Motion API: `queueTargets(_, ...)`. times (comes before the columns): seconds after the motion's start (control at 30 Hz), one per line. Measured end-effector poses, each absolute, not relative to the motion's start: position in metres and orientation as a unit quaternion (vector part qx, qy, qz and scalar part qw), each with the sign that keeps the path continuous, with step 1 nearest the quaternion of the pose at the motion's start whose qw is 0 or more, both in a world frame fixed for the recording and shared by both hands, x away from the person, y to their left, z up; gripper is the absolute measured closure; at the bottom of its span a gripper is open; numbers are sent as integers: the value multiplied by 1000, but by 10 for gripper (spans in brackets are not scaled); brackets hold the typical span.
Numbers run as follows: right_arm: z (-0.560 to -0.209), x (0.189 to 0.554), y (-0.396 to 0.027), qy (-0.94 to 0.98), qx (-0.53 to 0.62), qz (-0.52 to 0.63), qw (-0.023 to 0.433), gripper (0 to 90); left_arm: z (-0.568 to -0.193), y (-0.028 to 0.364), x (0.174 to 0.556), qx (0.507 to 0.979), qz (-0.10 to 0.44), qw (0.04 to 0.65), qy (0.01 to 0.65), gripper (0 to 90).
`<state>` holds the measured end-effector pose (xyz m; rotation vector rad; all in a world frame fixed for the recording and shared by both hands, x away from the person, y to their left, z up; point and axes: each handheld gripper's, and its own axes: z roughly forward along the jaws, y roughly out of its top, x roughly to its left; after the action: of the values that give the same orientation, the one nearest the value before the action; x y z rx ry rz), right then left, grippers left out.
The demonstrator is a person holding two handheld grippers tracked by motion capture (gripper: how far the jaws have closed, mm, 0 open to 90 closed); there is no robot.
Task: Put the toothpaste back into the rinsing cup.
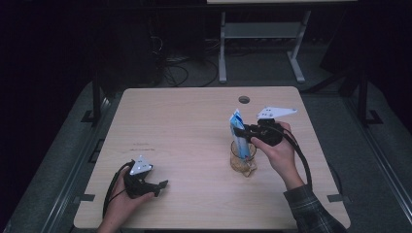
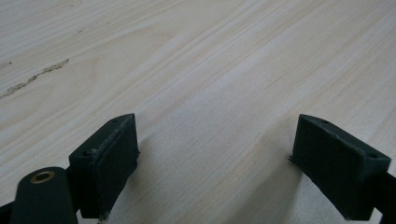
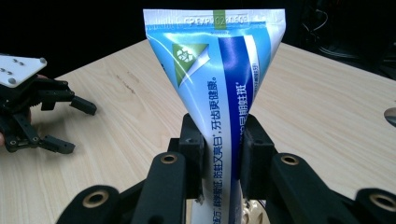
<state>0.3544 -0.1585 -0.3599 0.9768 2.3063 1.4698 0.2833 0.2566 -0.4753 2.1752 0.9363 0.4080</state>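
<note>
A blue and white toothpaste tube stands upright with its lower end inside a clear glass mug right of the table's middle. My right gripper is shut on the tube's middle; in the right gripper view both black pads press the tube, its flat crimped end up. My left gripper rests near the table's front left, jaws wide open over bare wood, nothing between them. The left gripper also appears at the left of the right gripper view.
The light wooden table has a round cable hole near its far edge. Behind the table stand a desk's metal legs and loose cables on the dark floor.
</note>
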Motion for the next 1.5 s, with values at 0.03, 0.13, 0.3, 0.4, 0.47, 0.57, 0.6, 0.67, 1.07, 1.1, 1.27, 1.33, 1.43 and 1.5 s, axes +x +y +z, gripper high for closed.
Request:
queueTargets(0.03, -361, 355, -159, 790, 334, 501, 118, 739, -475, 257, 283, 844, 158, 361, 363, 132)
queueTargets(0.13, -363, 355, -158, 790, 336, 499, 117, 739, -475, 257, 283, 844, 158, 360, 363, 132)
queueTargets(0.3, -366, 355, -158, 794, 338, 493, 114, 738, -475, 257, 283, 845, 159, 360, 363, 132)
queueTargets(0.4, -366, 355, -159, 794, 338, 493, 114, 738, -475, 257, 283, 844, 159, 361, 363, 132)
queueTargets(0.47, -367, 355, -159, 794, 339, 492, 112, 738, -475, 257, 283, 845, 159, 360, 363, 132)
queueTargets(0.57, -367, 355, -159, 794, 340, 491, 113, 737, -475, 257, 283, 844, 159, 361, 363, 132)
queueTargets(0.6, -368, 355, -159, 794, 339, 491, 113, 735, -475, 257, 283, 845, 159, 360, 363, 132)
queueTargets(0.67, -368, 354, -159, 795, 339, 490, 113, 734, -475, 257, 283, 845, 159, 360, 362, 132)
queueTargets(1.07, -370, 353, -158, 801, 333, 484, 118, 716, -475, 257, 283, 845, 159, 360, 362, 132)
queueTargets(1.1, -370, 352, -157, 800, 331, 485, 119, 706, -475, 257, 283, 845, 159, 360, 362, 132)
queueTargets(1.27, -368, 351, -159, 799, 332, 486, 120, 603, -475, 257, 283, 845, 159, 361, 362, 132)
queueTargets(1.33, -368, 352, -160, 798, 335, 485, 120, 557, -475, 257, 283, 845, 159, 360, 362, 132)
queueTargets(1.43, -369, 352, -160, 795, 341, 488, 117, 496, -475, 257, 283, 845, 159, 361, 362, 132)
queueTargets(1.5, -368, 351, -161, 794, 341, 489, 118, 461, -475, 257, 283, 845, 159, 361, 362, 132)
